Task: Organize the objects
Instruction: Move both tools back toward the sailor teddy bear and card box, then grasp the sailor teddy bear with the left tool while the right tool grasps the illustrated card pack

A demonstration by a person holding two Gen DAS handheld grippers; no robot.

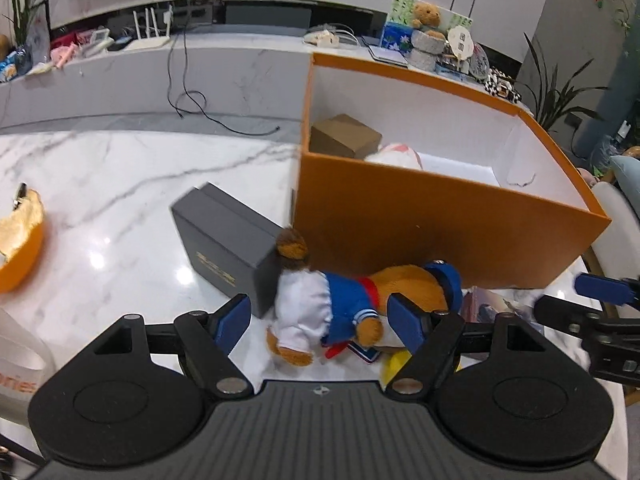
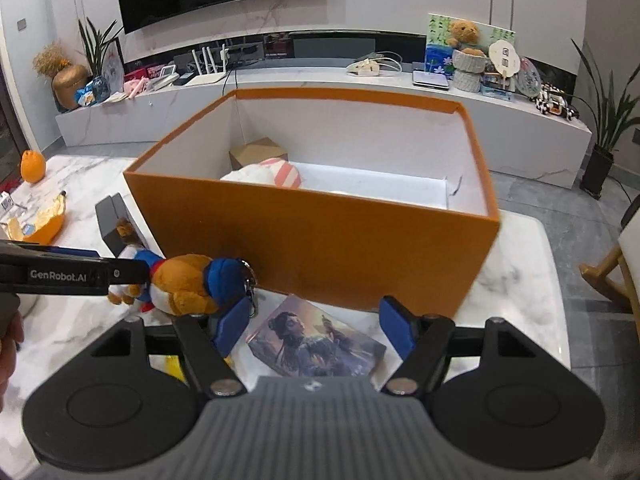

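Observation:
A plush bear in a blue and white sailor suit lies on the marble table in front of the big orange box. My left gripper is open, its blue pads on either side of the bear. The bear also shows in the right wrist view with the left gripper around it. My right gripper is open and empty above a picture card lying by the orange box. The box holds a brown carton and a white and pink plush.
A dark grey box lies left of the bear against the orange box. An orange toy sits at the table's left. A yellow item lies under the left gripper. A marble counter with clutter runs behind. A chair stands right.

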